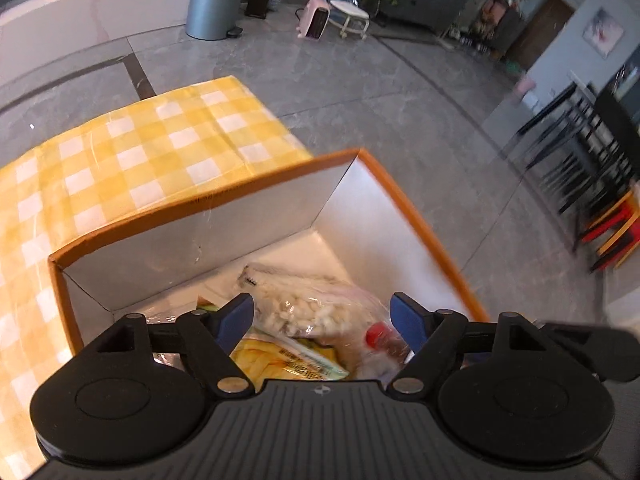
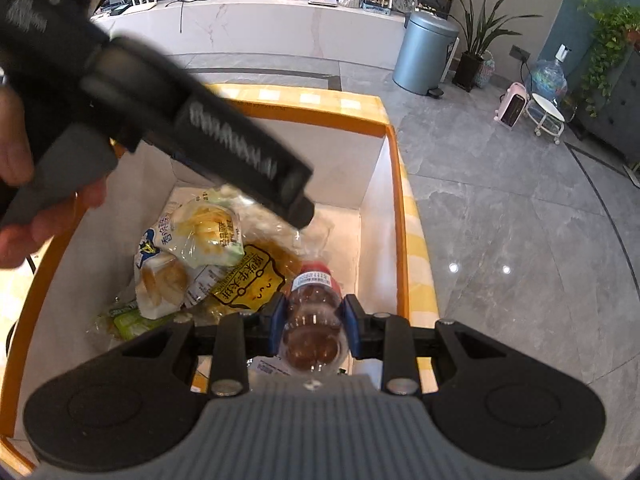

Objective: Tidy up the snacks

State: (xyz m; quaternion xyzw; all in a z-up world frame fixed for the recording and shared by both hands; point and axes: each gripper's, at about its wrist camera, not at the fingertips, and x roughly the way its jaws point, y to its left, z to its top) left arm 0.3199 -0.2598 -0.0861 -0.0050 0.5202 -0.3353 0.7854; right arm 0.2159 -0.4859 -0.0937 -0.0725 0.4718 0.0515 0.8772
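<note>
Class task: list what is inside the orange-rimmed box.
Inside the box: a bread pack, a yellow snack bag, a clear bag of pale pieces and a red-capped bottle clamped by the right gripper. Anything beneath them is covered.

Readable text is all in the right wrist view, inside the orange-rimmed box (image 2: 394, 184). Yellow snack bag (image 2: 256, 280), just left of the bottle (image 2: 316, 320): large black Chinese characters in a cartoon frame, seemingly "原味华夫饼". Bread packet (image 2: 200, 232), further left of the bottle: Chinese print, partly "香" and "经典", rest unclear. White label on the bottle neck: print too small to read. Left wrist view: nothing legible.
</note>
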